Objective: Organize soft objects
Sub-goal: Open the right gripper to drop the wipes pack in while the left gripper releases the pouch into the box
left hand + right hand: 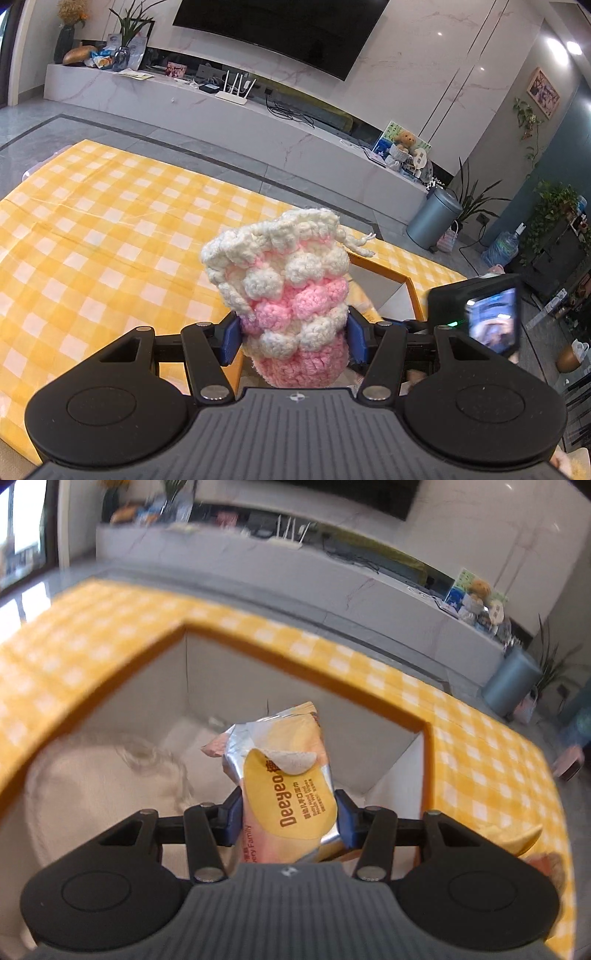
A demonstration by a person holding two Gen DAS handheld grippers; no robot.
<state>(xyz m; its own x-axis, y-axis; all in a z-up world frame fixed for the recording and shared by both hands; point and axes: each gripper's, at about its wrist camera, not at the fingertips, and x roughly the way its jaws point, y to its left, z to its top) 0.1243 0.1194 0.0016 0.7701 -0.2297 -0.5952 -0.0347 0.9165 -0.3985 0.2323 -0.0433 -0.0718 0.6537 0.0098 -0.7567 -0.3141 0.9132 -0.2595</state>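
My left gripper (293, 338) is shut on a pink and white crocheted pouch (288, 291) and holds it upright above the yellow checked tablecloth (92, 240). My right gripper (290, 819) is shut on a yellow and pink pack of wet wipes (284, 786), held over the open orange-rimmed box (426, 738). A cream soft item (99, 786) lies inside the box on the left. In the left wrist view the box's rim (402, 280) shows behind the pouch, with the right gripper's camera (487, 314) beside it.
The table's far edge faces a grey floor and a long white TV bench (221, 107) with a router and clutter. A grey bin (432, 218) stands at the right. Another soft yellow item (532, 838) lies right of the box.
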